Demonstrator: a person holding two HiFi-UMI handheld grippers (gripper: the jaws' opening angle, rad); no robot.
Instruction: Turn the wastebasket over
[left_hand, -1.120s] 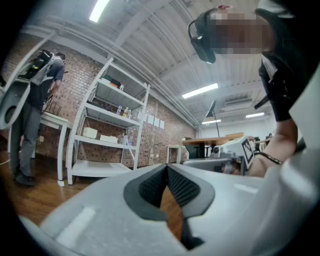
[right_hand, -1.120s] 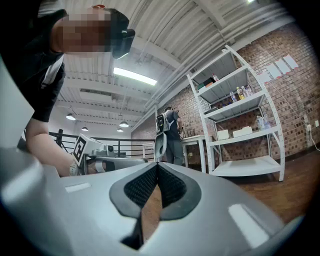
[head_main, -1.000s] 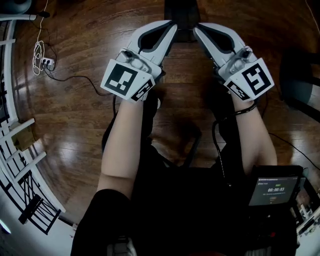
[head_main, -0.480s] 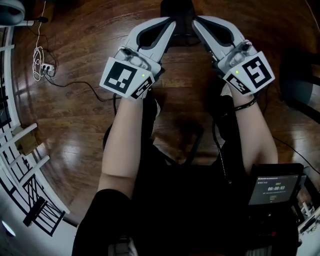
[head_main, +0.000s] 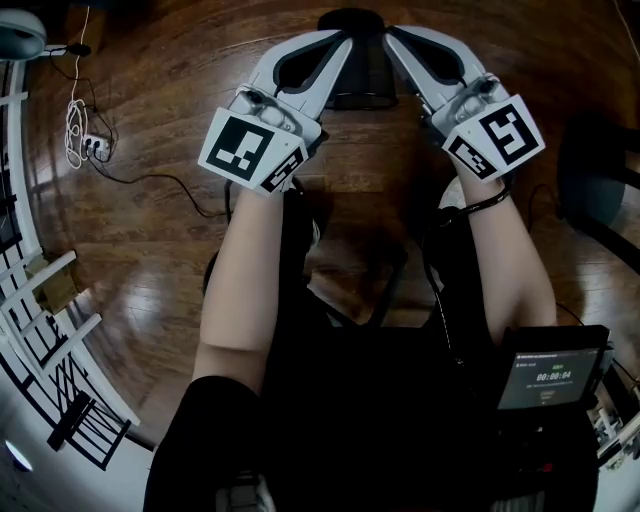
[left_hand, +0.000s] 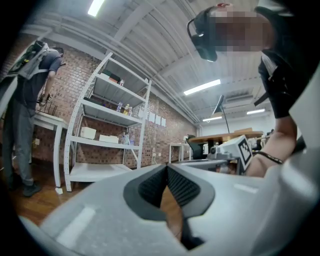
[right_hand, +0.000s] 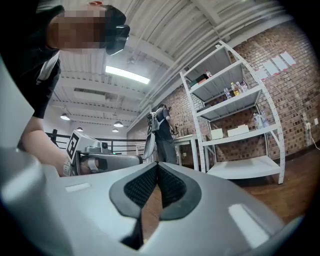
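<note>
Over dark wooden floor (head_main: 150, 220). Seeing more of the black wastebasket (head_main: 360, 75) than a second ago, at top centre between both tips. Holding left gripper (head_main: 345, 42) pressed together, empty, pointing level; right gripper (head_main: 392, 36) likewise closed and empty, forearms stretched forward.

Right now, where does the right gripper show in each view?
Head view: right gripper, upper right, fingers shut beside the wastebasket.
Left gripper view: middle right, its marker cube showing.
Right gripper view: bottom centre, its own fingers.
Shared: white shelf rack, both gripper views.
</note>
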